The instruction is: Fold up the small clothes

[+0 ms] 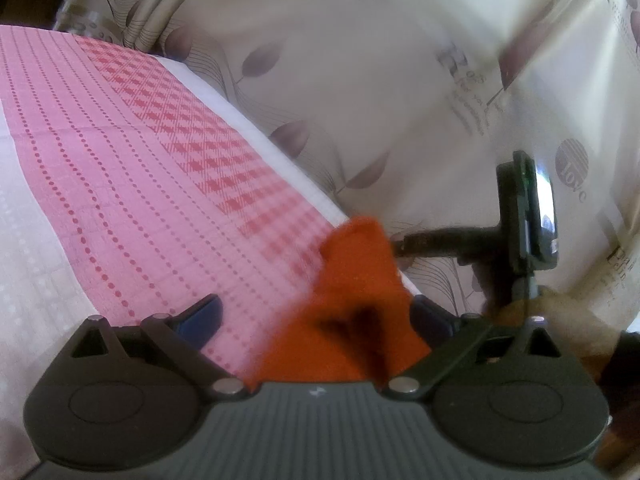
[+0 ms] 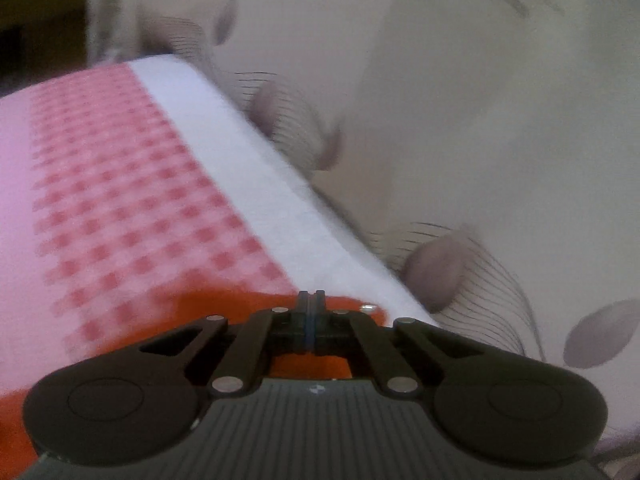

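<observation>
Beside the orange garment (image 1: 356,300), only left view shows a phone mount (image 1: 524,216)

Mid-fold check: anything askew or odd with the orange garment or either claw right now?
The orange garment stands bunched into a peak between the open left claw's fingers, not clamped, near the edge of the pink checked cloth. The right claw is shut over the garment; whether fabric is pinched is unclear. No damage or spills.

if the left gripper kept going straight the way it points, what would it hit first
The orange cloth, which already sits between the open fingers of the left gripper. Beyond it lie the pink checked table cover's edge and the leaf-print fabric, though depth is unclear.
</observation>
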Action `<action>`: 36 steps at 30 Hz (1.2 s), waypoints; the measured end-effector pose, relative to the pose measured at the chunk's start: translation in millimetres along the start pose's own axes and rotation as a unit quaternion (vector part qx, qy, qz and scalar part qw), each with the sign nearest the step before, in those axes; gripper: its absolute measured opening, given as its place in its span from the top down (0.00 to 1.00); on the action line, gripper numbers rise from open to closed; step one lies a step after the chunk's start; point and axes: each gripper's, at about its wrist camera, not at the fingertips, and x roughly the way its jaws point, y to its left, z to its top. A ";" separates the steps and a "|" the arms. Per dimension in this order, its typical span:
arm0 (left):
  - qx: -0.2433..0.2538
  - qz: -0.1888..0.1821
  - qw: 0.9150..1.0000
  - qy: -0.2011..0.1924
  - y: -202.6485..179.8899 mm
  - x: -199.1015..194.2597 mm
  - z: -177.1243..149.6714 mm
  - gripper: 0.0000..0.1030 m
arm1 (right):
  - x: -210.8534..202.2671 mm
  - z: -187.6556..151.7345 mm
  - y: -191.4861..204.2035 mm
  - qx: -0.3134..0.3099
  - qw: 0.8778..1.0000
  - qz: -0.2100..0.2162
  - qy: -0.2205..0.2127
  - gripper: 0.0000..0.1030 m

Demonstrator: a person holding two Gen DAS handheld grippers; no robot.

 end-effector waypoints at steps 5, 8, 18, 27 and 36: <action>0.001 0.001 1.000 0.000 0.4 0.0 0.1 0.02 | -9.9 -1.8 -6.8 0.054 0.994 0.061 -0.069 1.00; 0.002 0.002 1.000 0.000 -0.6 0.1 0.1 0.02 | -24.2 12.2 -1.3 0.034 0.988 0.133 -0.065 0.52; 0.002 0.002 1.000 0.000 -0.5 -0.3 0.2 0.02 | 17.1 26.0 65.7 -0.178 0.971 0.110 0.116 0.91; 0.002 0.003 1.000 0.000 -0.4 -0.5 0.2 0.02 | 23.0 15.7 -28.3 0.227 0.946 0.229 -0.034 0.94; 0.003 0.006 1.000 -0.003 -1.0 0.4 -1.2 0.02 | -30.2 12.8 -6.5 0.050 0.972 0.222 -0.062 0.82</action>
